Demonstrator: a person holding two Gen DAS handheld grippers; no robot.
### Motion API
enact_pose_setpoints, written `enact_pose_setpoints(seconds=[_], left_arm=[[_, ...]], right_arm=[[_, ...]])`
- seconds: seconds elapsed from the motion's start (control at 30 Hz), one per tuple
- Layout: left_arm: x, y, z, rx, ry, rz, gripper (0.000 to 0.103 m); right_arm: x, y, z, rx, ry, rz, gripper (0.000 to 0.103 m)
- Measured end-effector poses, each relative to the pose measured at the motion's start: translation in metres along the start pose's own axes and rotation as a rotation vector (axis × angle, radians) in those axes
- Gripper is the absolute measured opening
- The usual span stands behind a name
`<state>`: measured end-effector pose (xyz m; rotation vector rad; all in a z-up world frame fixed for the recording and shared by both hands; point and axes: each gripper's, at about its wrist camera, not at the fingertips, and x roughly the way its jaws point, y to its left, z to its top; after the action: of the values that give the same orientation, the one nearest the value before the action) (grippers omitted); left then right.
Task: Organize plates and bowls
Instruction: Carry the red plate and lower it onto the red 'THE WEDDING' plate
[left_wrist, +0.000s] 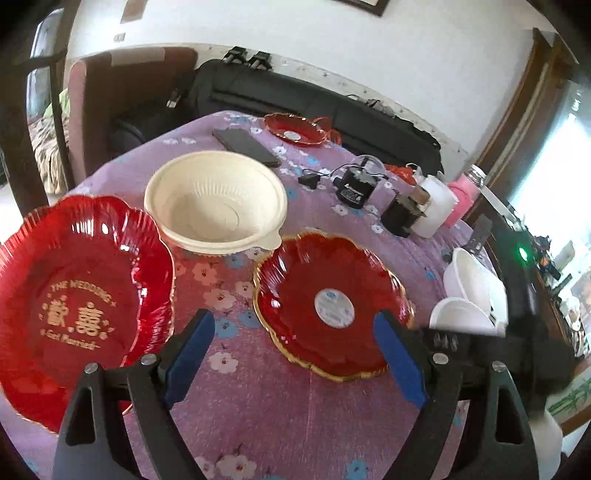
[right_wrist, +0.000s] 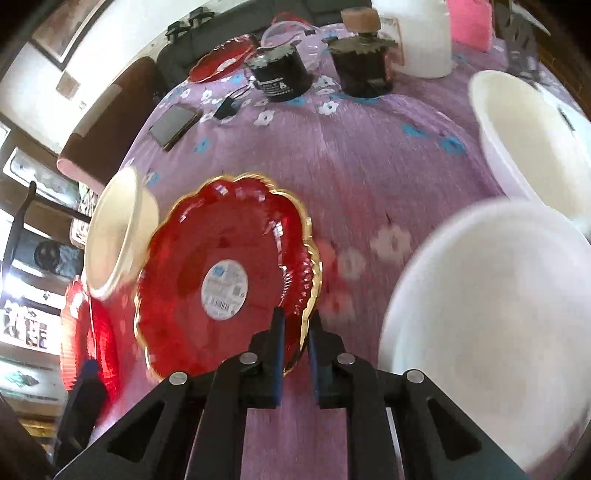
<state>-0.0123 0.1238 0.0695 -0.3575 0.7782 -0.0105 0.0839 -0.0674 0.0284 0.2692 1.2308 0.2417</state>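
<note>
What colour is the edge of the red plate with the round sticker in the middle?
Gold: a scalloped gilt rim runs round the red plate, clearest in the left wrist view.

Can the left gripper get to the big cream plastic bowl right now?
Probably yes. The left gripper is wide open and empty, and the cream plastic bowl sits ahead of it with only bare purple flowered tablecloth between, the red plates off to either side.

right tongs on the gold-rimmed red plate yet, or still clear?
Touching. The right wrist view shows the right tongs closed on the rim of the gold-rimmed red plate, its edge pinched between both fingers.
</note>
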Motion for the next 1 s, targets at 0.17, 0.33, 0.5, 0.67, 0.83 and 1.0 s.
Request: enact_pose_setpoints(seconds=[0.17, 0.33, 0.5, 0.67, 0.83, 1.0], left_arm=[[-0.004, -0.002, -0.005, 0.05, 0.032, 0.035, 0.088], [-0.002, -0.006, -0.019, 0.098, 0.076, 0.055, 0.088], [0.002, -0.017, -0.036, 0.163, 0.116, 0.066, 0.088], [0.006, -0.013, -0.045, 0.167, 0.15, 0.081, 0.088], [0.02, -0.012, -0.052, 0.173, 0.198, 0.076, 0.088], [0.03, -0.03, -0.066, 0.214, 0.226, 0.04, 0.088]], right_arm=[[-0.023, -0.01, -0.051, -0.003, 0.025, 0.033, 0.012], [-0.041, -0.035, -0.108, -0.006, 0.013, 0.046, 0.013], [-0.054, -0.054, -0.121, 0.032, -0.073, 0.047, 0.057], [-0.064, -0.052, -0.124, 0.015, -0.122, 0.061, 0.058], [-0.047, -0.04, -0.12, 0.009, -0.104, 0.07, 0.057], [-0.045, -0.032, -0.121, -0.021, -0.141, 0.027, 0.055]])
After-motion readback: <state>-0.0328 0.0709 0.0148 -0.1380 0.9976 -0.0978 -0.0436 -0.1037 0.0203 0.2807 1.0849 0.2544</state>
